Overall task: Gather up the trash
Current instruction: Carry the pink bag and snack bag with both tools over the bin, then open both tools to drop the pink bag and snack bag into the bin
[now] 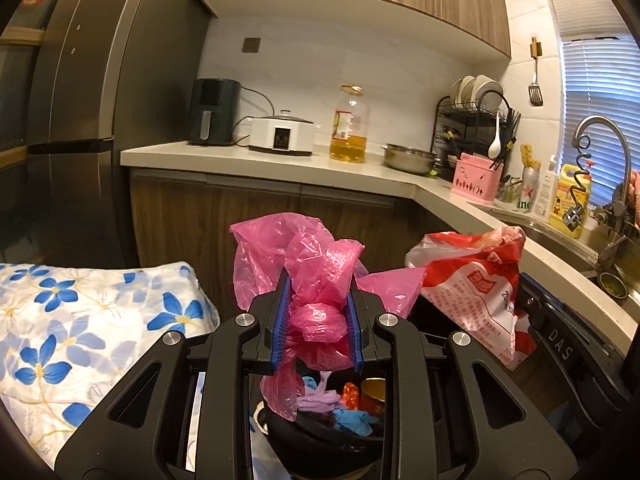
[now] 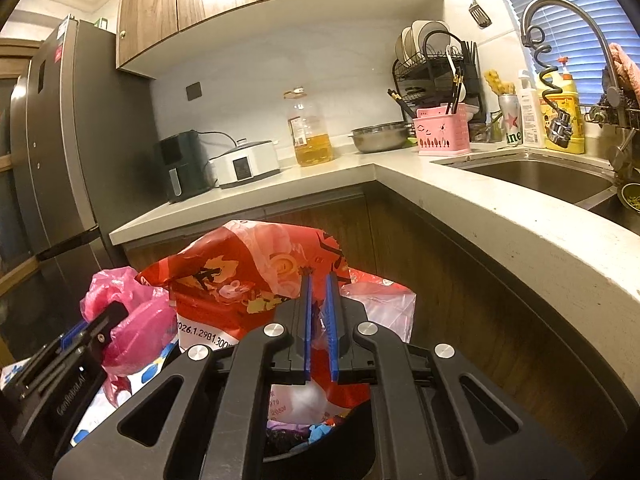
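Note:
My left gripper point(image 1: 319, 282) is shut on a crumpled pink plastic bag point(image 1: 316, 264), whose knot sits between the blue pads. My right gripper point(image 2: 319, 280) is shut on a thin fold of a red and white printed plastic bag point(image 2: 240, 276). That red bag point(image 1: 472, 280) hangs to the right in the left wrist view, and the pink bag point(image 2: 132, 320) shows at the left in the right wrist view with the left gripper's body. Below both grippers a black bin point(image 1: 320, 432) holds trash: blue and purple gloves, a can, wrappers.
A pale kitchen counter point(image 2: 440, 196) wraps around the corner above the bin, with a sink point(image 2: 532, 180) and tap at the right. An oil bottle point(image 1: 349, 128), a cooker, an air fryer and a dish rack stand on it. A flower-patterned cloth point(image 1: 80, 320) lies left; a fridge point(image 1: 72, 120) stands behind.

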Demonstrator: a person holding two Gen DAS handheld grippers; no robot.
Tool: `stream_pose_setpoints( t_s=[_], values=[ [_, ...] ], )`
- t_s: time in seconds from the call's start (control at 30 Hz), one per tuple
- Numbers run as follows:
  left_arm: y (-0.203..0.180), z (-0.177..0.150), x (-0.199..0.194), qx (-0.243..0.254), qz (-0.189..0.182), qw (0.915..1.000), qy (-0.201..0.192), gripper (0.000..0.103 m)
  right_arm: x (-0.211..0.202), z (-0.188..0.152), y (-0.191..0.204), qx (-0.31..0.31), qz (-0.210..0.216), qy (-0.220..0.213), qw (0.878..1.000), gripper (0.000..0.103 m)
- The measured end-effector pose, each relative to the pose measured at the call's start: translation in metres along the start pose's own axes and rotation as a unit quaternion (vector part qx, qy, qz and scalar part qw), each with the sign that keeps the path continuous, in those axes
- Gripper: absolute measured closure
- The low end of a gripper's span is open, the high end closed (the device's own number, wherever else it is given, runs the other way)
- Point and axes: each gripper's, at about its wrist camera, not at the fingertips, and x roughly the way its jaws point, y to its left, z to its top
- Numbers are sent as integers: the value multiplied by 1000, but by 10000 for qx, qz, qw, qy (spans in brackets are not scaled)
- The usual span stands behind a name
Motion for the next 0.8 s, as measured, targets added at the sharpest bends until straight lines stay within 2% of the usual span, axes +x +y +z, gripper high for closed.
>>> stream_pose_setpoints(
  t_s=[0.23, 0.37, 0.43, 0.57, 0.63, 0.73, 0.8],
  values=[
    [0, -5, 18, 12, -145, 9998, 131, 79, 18, 0, 1, -15, -6, 80, 10000, 92],
    [-1, -9, 24, 82, -240, 9995, 207, 74, 24, -2, -1, -24, 29, 117, 9999, 77],
    [-1, -11, 27, 107, -284, 9992, 267, 63, 26, -2, -1, -1, 89, 159, 9998, 70],
    [2, -15, 27, 126, -306, 9991, 251, 50, 29, -3, -3, 14, 61, 196, 9998, 67],
    [5, -15, 27, 69, -275, 9993, 255, 38, 28, -4, -6, 59, 45, 216, 9997, 59],
    [13, -15, 24, -58, -212, 9995, 239, 30, 26, -6, -7, 43, -7, 240, 9997, 54],
    [17, -14, 22, -120, -147, 9995, 239, 24, 22, -9, -8, 43, -9, 258, 9997, 45]
  ],
)
